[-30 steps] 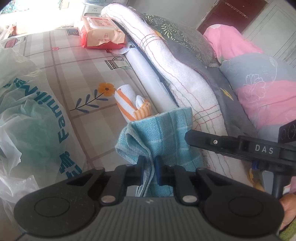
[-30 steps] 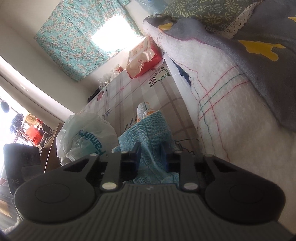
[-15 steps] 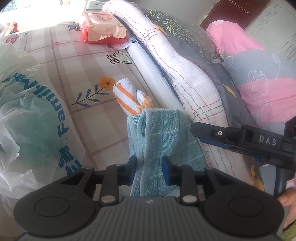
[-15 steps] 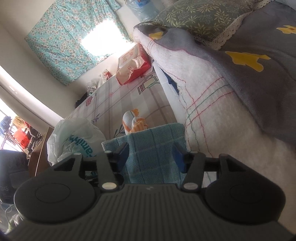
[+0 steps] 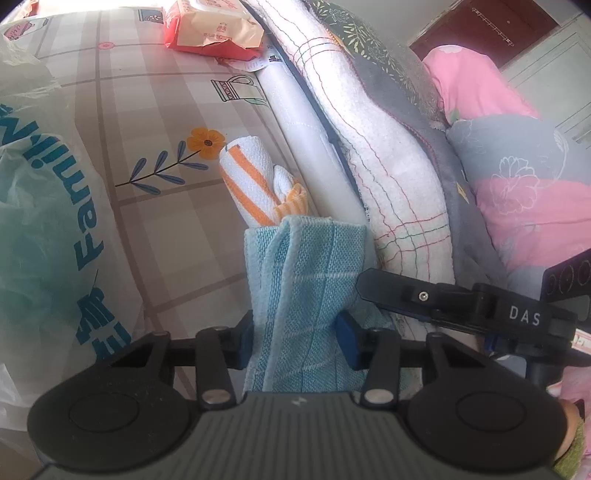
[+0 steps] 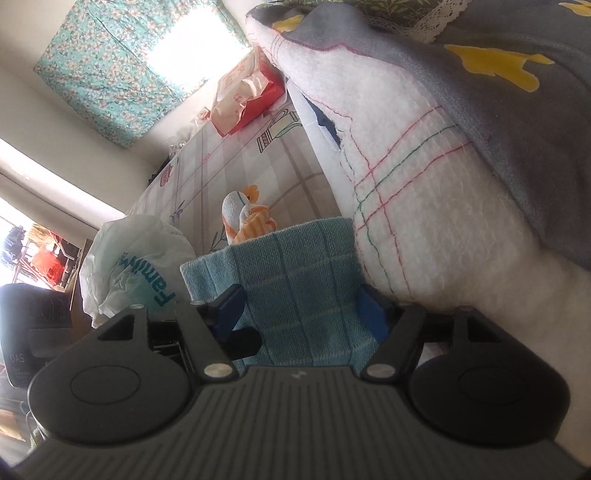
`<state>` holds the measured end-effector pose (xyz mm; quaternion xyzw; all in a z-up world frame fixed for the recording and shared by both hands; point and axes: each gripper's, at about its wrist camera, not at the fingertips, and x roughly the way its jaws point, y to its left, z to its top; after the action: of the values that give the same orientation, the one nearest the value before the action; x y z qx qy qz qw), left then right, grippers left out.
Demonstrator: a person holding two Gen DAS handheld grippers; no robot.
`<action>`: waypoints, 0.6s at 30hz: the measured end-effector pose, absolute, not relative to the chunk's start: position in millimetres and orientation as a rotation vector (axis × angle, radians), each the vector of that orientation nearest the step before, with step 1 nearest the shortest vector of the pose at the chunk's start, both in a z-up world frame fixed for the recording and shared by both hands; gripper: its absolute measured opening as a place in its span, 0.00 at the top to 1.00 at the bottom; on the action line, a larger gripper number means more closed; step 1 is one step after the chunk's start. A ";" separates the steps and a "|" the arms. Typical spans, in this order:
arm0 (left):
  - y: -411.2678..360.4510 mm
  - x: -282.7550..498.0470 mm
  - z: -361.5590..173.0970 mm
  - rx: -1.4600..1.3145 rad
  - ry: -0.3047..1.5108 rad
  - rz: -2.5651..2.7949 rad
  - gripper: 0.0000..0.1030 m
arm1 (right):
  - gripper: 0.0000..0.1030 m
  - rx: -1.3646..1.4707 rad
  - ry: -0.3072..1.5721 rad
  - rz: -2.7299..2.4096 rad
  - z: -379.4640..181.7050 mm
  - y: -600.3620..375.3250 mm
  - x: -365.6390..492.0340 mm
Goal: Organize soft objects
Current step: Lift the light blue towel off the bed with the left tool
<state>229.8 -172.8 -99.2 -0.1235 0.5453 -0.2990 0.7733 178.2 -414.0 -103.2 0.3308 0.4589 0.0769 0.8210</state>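
A folded blue checked cloth (image 5: 306, 266) stands on edge on the patterned tablecloth (image 5: 147, 110), against a white blanket (image 5: 388, 166). My left gripper (image 5: 297, 332) is open, its pads on either side of the cloth's lower fold without pinching it. In the right wrist view the same blue cloth (image 6: 295, 266) sits between the widely parted pads of my right gripper (image 6: 301, 314), whose jaws are opening. One right fingertip (image 5: 384, 288) reaches in from the right beside the cloth. A rolled white cloth with orange stripes (image 5: 251, 184) lies just beyond the blue one.
A crumpled plastic bag (image 5: 37, 221) with teal lettering fills the left of the table. A red packet of wipes (image 5: 214, 29) lies at the far end. Piled bedding, a grey cover and a pink and grey quilt (image 5: 517, 184), rises on the right.
Both grippers were shut on the blue cloth and have let go, jaws spreading apart. The cloth has unbunched and settled lower, standing wider between them. Both hands edged down.
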 end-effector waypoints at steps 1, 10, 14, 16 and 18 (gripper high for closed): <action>-173.3 229.5 -98.1 -0.271 1.178 -0.648 0.69 | 0.33 0.702 0.977 0.162 -103.2 -413.3 178.2; -167.2 209.3 -54.8 -0.212 1.004 -0.622 0.90 | 0.33 0.716 0.915 0.170 -86.9 -411.9 171.4; -156.2 210.1 -46.0 -0.194 0.977 -0.578 0.90 | 0.33 0.692 0.878 0.184 -76.6 -406.6 171.9; -151.3 213.6 -50.3 -0.201 0.997 -0.546 0.90 | 0.32 0.693 0.876 0.187 -76.1 -405.0 175.7; -146.0 215.9 -54.8 -0.215 1.014 -0.530 0.90 | 0.31 0.697 0.883 0.178 -77.8 -402.9 180.1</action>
<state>215.9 -146.0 -54.8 -0.1017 0.4788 -0.2504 0.8353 180.1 -402.9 -77.8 0.3301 0.4180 0.0844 0.8421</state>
